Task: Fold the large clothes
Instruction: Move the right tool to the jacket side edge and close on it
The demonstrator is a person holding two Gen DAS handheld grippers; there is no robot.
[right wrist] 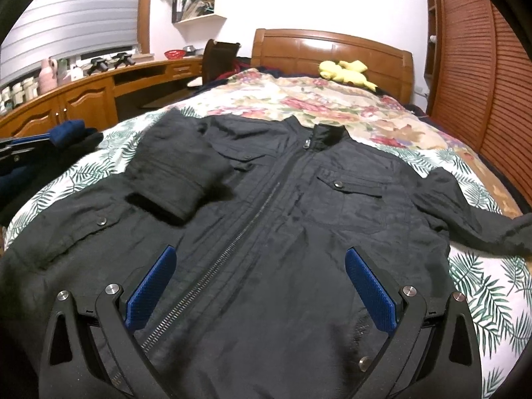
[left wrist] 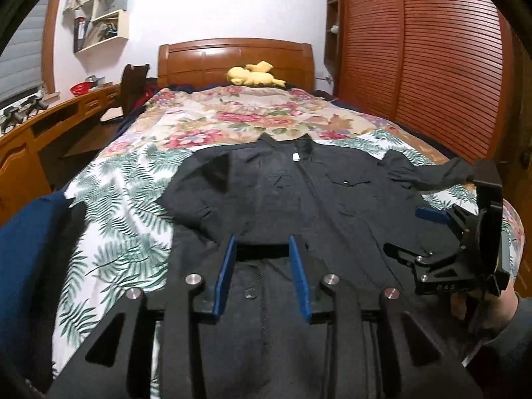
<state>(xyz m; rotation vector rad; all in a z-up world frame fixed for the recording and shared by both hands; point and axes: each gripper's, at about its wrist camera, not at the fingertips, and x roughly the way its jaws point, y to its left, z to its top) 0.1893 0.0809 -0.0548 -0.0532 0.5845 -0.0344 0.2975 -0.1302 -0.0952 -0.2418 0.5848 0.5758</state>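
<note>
the black jacket (right wrist: 282,199) is lying face up across the middle of the bed (right wrist: 482,282), collar toward the headboard (right wrist: 332,46) at the top of the frame and zipped up — flat like that so the sides can be folded in over the front. in the right wrist view one sleeve (right wrist: 176,173) is already lying folded over the chest at centre left, while the other sleeve (right wrist: 478,226) is trailing off to the right edge, not folded yet.

the left gripper (left wrist: 262,276) is sitting low in its frame over the hem area, fingers partly spread with nothing pinched between them, just jacket fabric underneath. the right gripper (right wrist: 262,292) is hanging over the lower front with its fingers wide apart, straddling the zipper, also holding nothing. in the left wrist view it's showing at the right edge near that loose sleeve — my guess is it's parked there because that sleeve is next.

yellow plush toy (left wrist: 254,74) is sitting up by the headboard, well out of the way.
</note>
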